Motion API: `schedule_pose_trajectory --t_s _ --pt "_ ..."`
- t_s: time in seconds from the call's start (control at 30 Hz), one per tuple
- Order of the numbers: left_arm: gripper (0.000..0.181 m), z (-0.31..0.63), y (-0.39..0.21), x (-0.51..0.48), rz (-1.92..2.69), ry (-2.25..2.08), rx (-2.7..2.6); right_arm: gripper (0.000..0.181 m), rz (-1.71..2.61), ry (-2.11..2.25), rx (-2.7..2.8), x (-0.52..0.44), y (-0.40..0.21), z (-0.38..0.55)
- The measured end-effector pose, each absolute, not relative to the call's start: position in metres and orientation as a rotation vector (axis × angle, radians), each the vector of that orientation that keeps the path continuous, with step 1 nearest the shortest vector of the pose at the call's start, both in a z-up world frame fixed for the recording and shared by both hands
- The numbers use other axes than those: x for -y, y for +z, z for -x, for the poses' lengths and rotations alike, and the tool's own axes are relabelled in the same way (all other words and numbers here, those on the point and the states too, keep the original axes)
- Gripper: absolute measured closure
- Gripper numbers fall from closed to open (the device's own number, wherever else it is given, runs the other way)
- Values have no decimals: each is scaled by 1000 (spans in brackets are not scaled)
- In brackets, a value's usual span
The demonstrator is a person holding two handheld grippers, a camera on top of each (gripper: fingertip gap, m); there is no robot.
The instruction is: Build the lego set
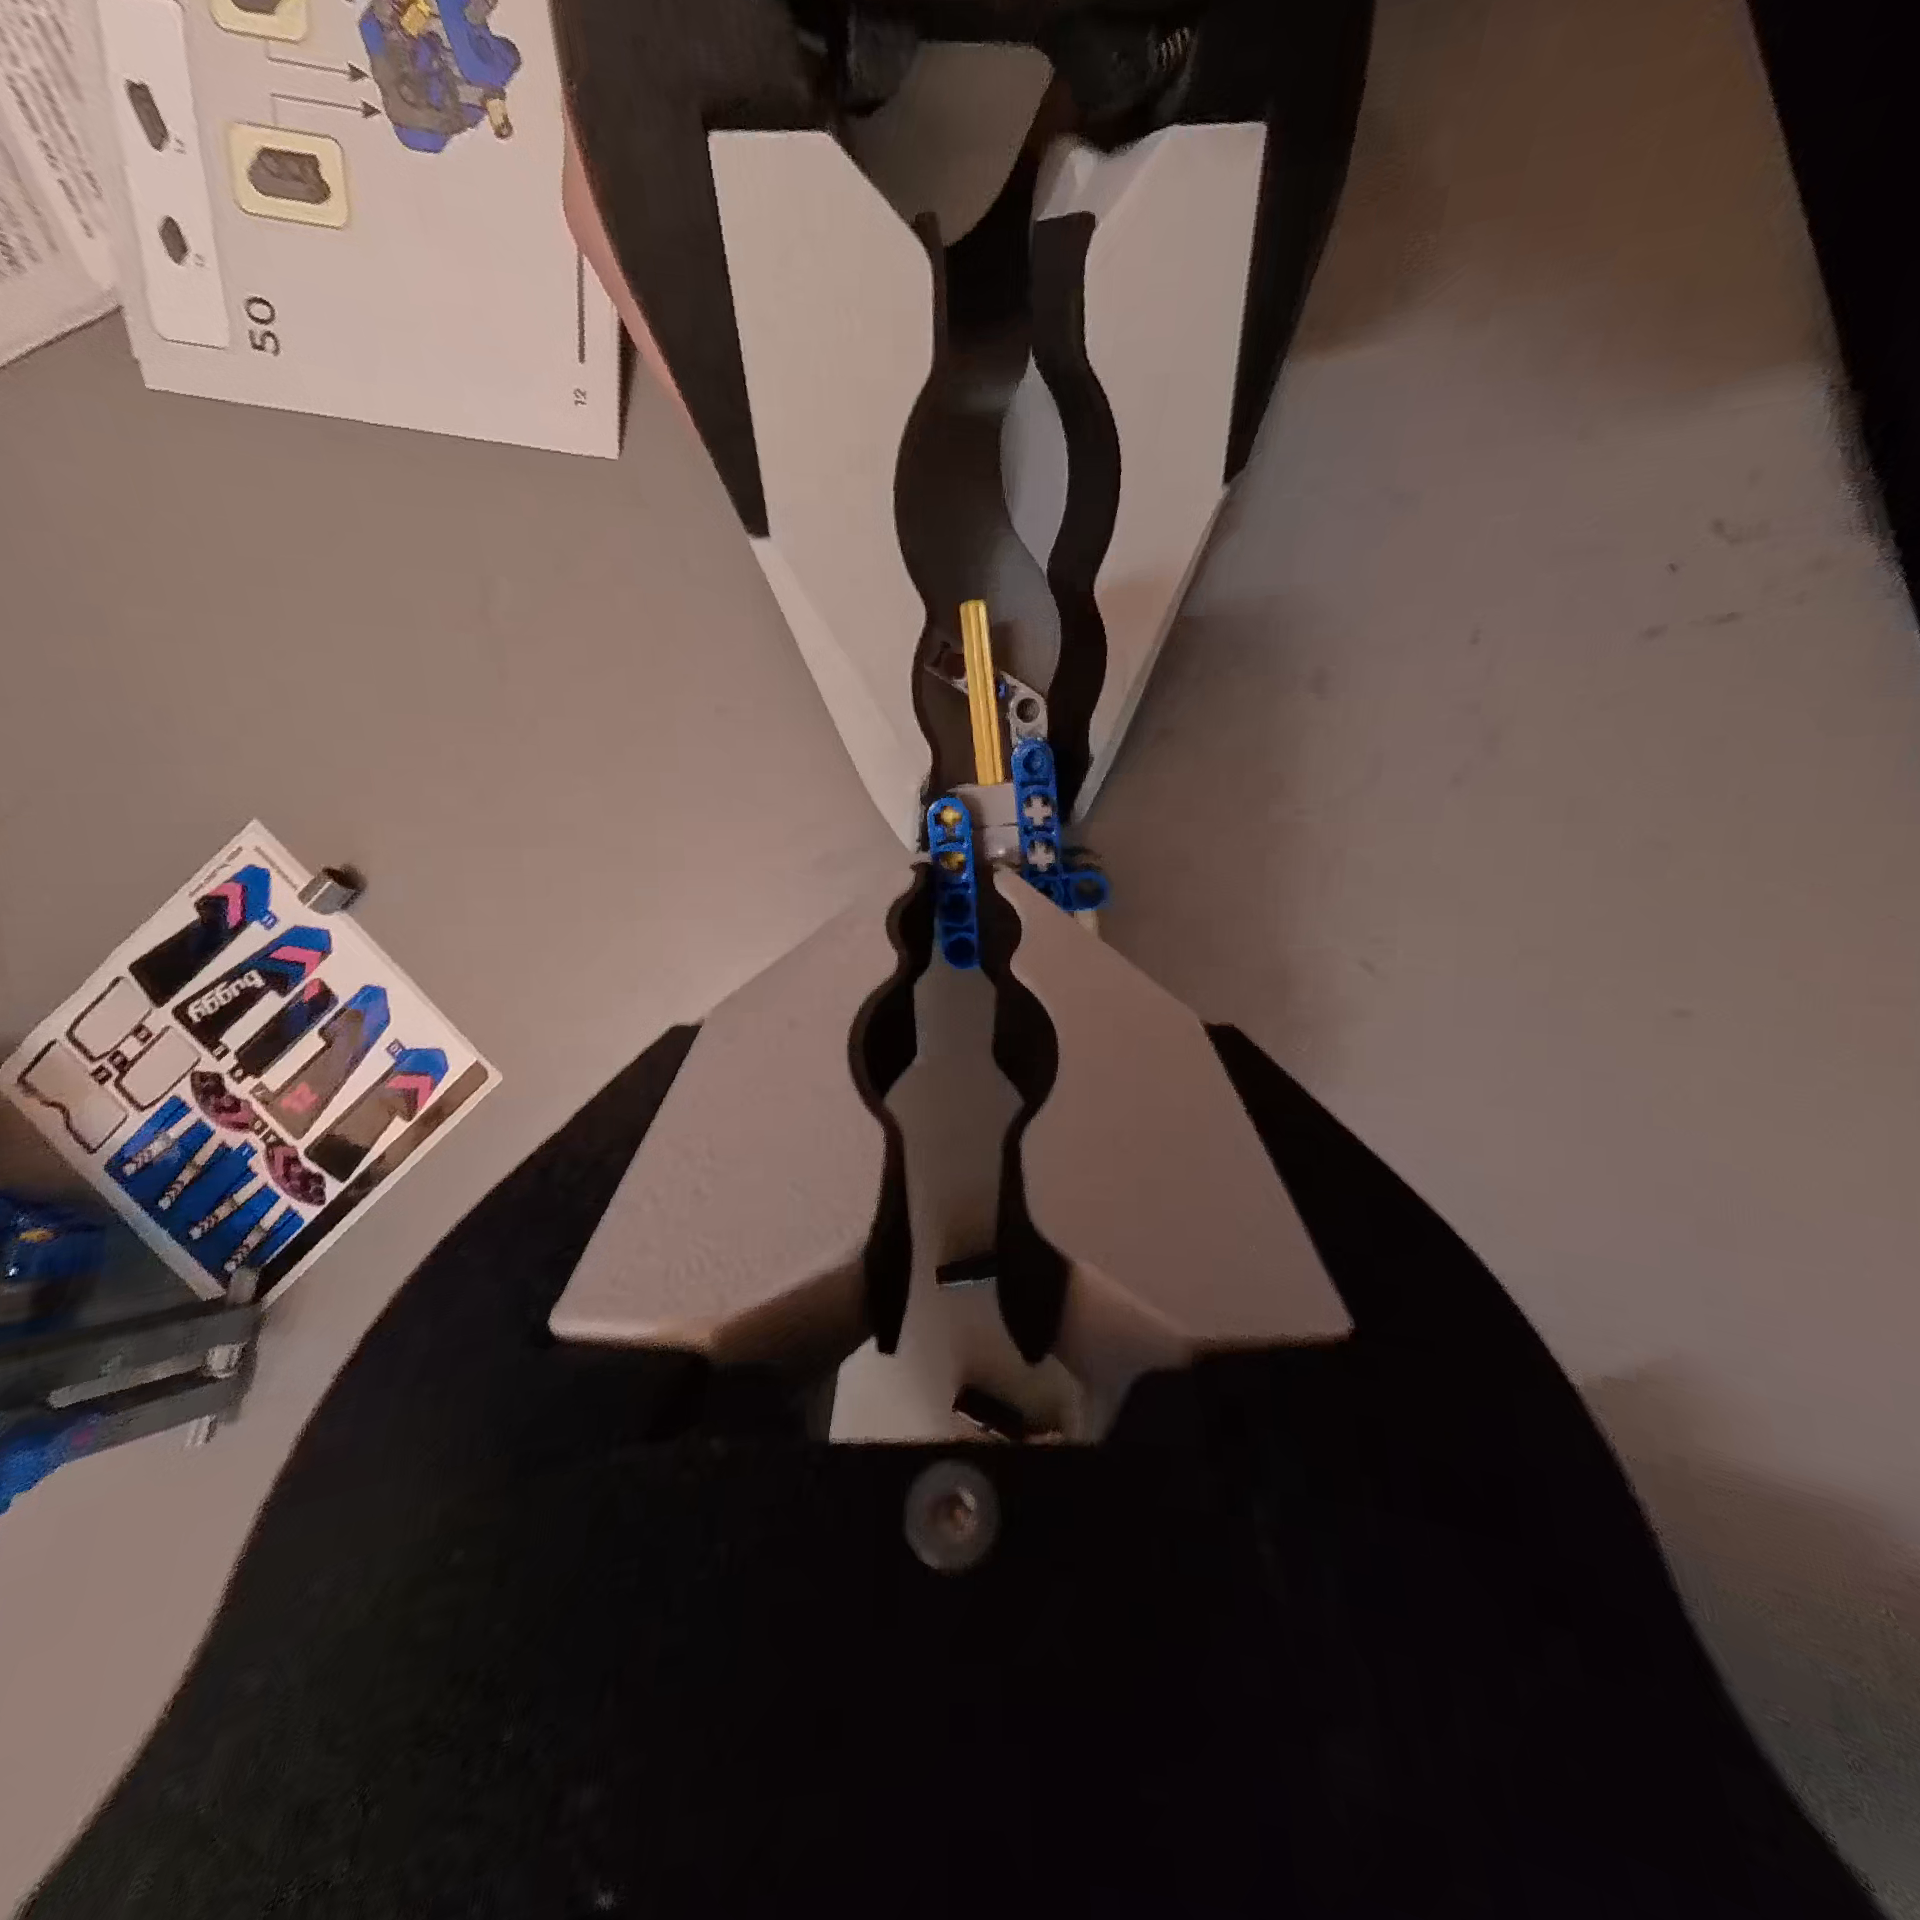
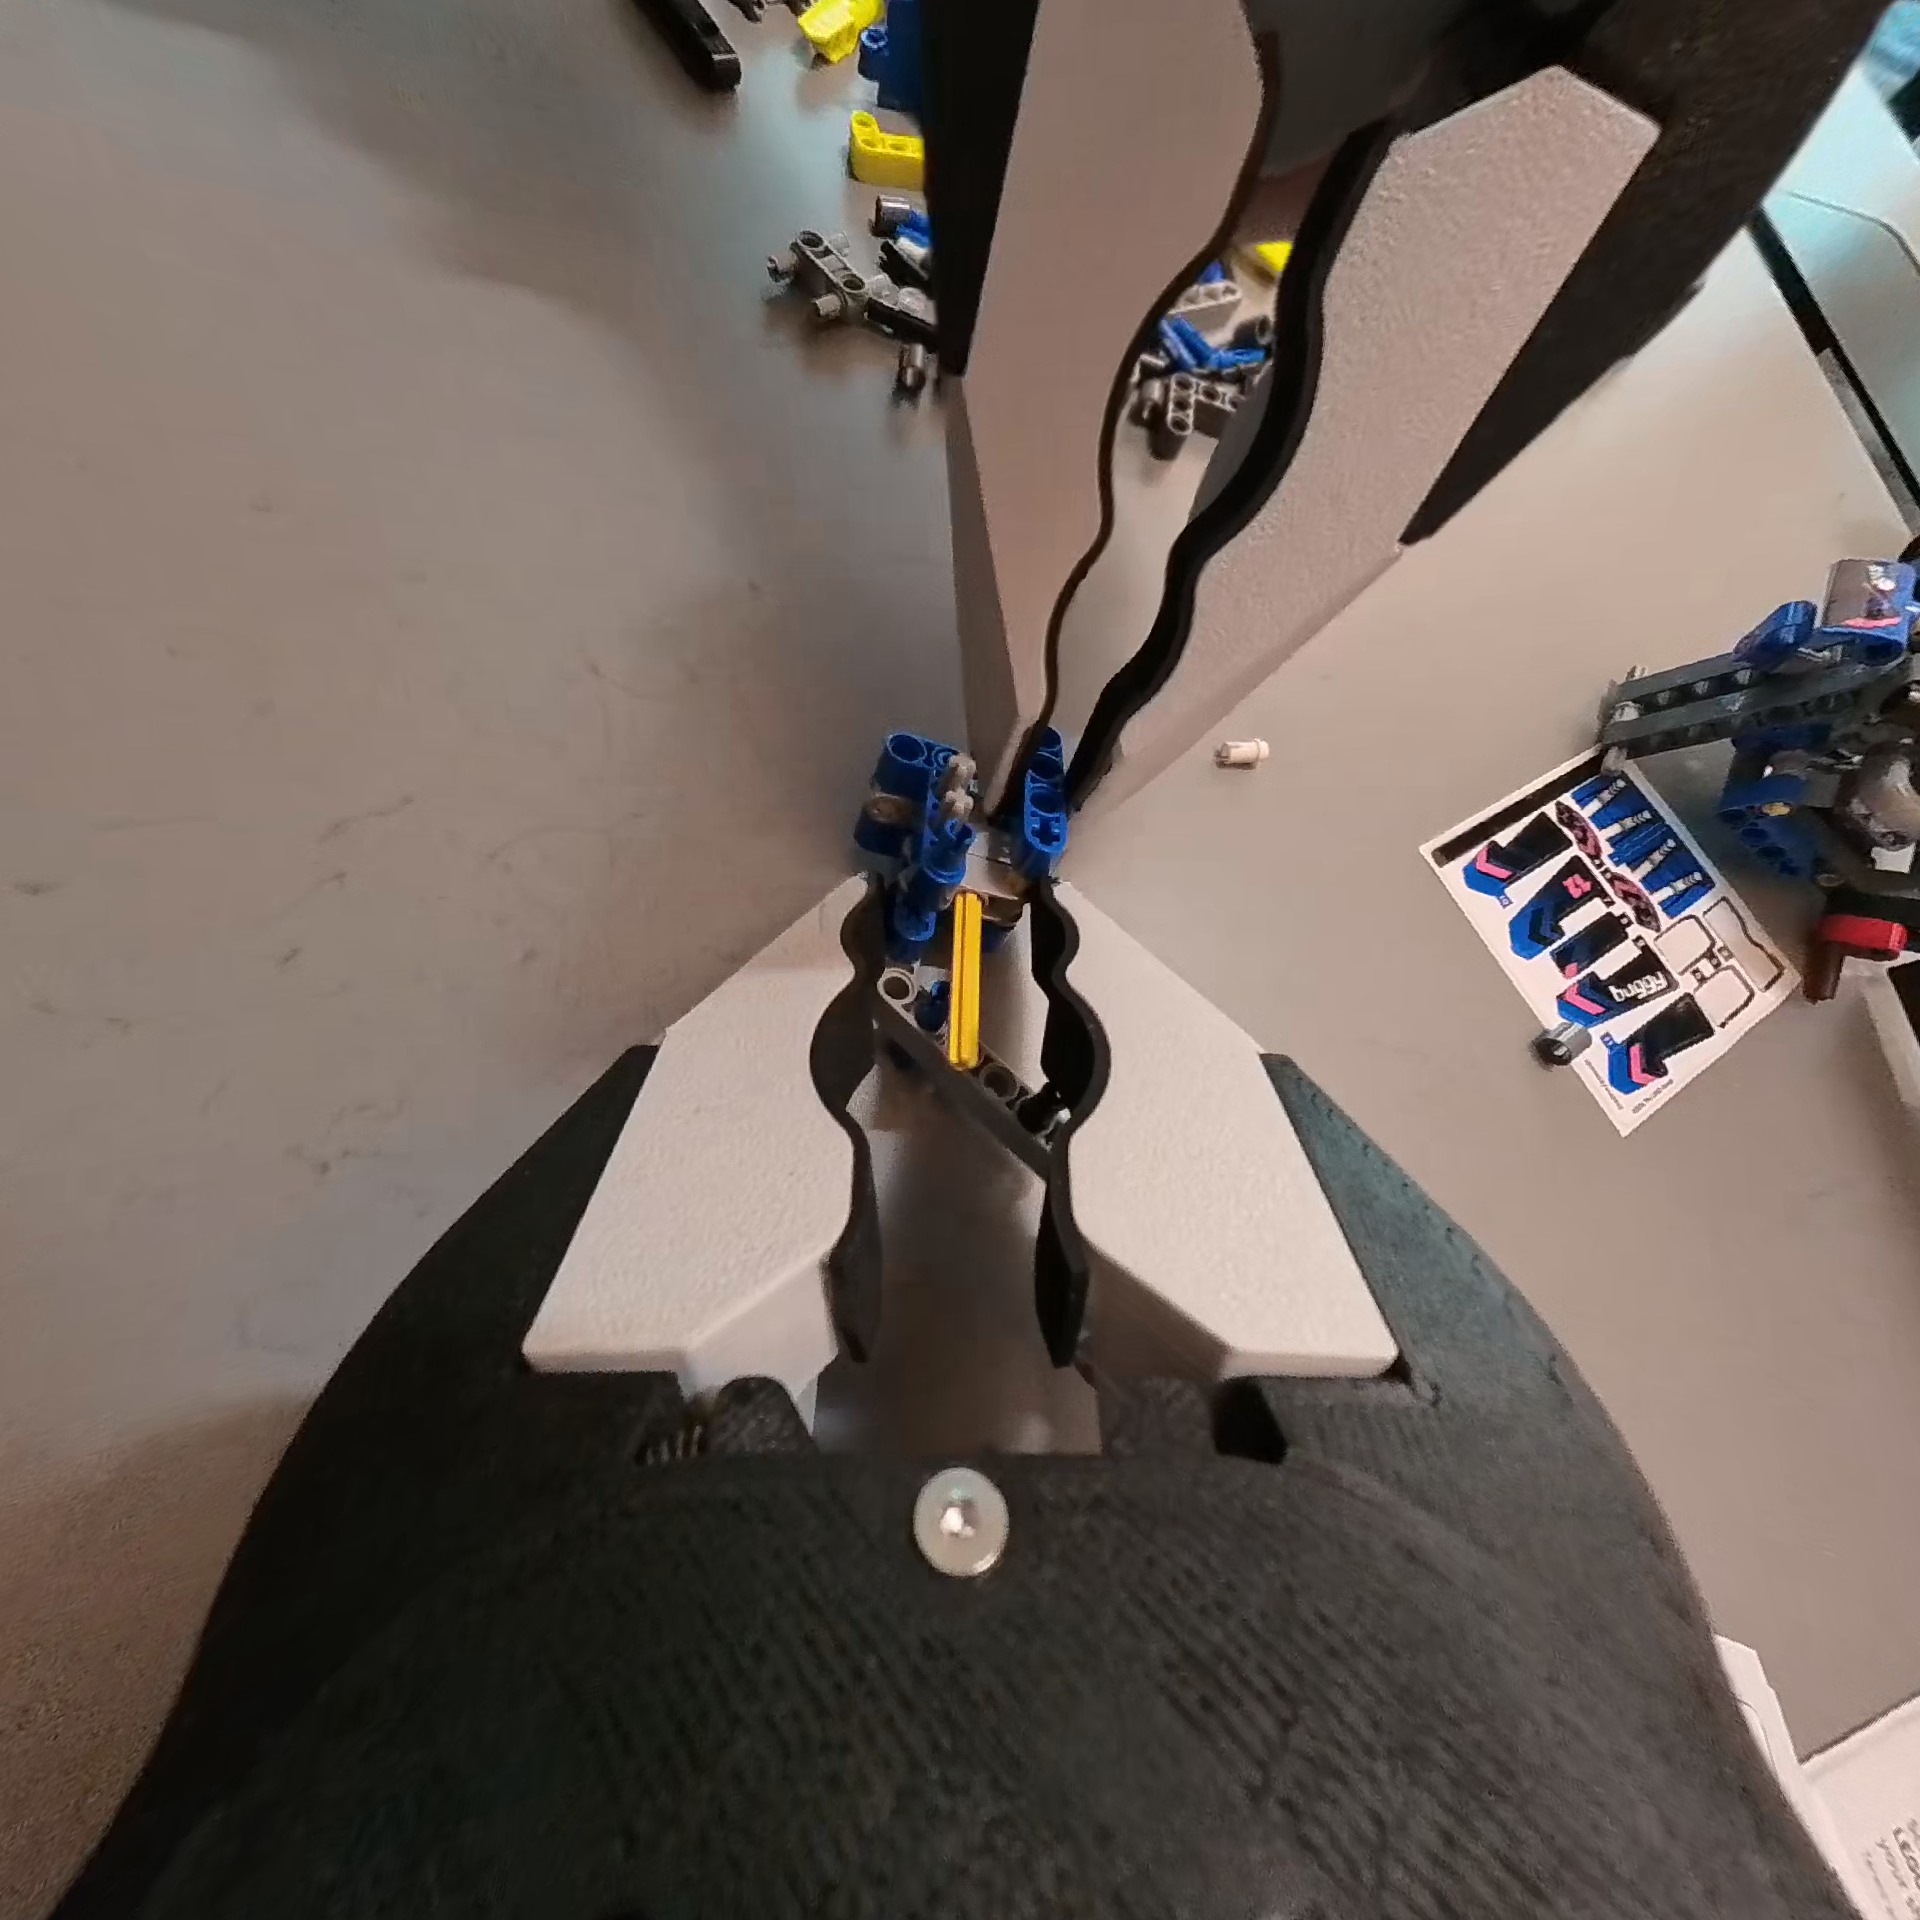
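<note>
A small lego assembly of blue beams [image 1: 956, 914], a grey beam [image 2: 966, 1081] and a yellow axle [image 1: 979, 691] hangs above the grey table, held between both grippers tip to tip. My left gripper [image 1: 958, 883] is shut on one blue beam at the assembly's near end. My right gripper [image 2: 956, 894] is shut around the grey beam, with the yellow axle [image 2: 964, 977] lying between its jaws. In the left wrist view the right gripper [image 1: 997, 800] comes in from above. In the right wrist view the left gripper [image 2: 1023, 800] comes in from above. Parts of the assembly are hidden by the fingers.
A sticker sheet [image 1: 249, 1060] lies on the table beside a partly built blue and grey model [image 2: 1787, 727]. An open instruction booklet [image 1: 364, 208] lies at the far left. A pile of loose parts [image 2: 883, 260] lies beyond the left gripper, and a small white pin [image 2: 1242, 751] lies nearby. The tips of both grippers are at nearly the same place.
</note>
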State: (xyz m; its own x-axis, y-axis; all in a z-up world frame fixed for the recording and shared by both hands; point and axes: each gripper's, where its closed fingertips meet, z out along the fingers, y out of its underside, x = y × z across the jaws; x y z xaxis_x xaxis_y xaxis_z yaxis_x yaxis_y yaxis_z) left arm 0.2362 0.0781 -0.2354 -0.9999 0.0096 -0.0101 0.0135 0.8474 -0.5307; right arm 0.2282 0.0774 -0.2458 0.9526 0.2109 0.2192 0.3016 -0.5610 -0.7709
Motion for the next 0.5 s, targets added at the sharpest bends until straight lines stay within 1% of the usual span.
schedule_pose_trajectory --t_s 0.27,0.37,0.47,0.5 --pt "175 -238 -233 -74 73 -1022 -2991 155 2182 -132 362 -78 -245 -229" --pt "165 -243 -230 -77 86 -1030 -2963 155 2181 -135 364 -78 -245 -229" --pt "167 -242 -227 -75 112 -1088 -2970 155 2183 -129 361 -78 -245 -229" --pt "171 -241 -228 -76 116 -1093 -2979 155 2182 -130 362 -78 -245 -229"
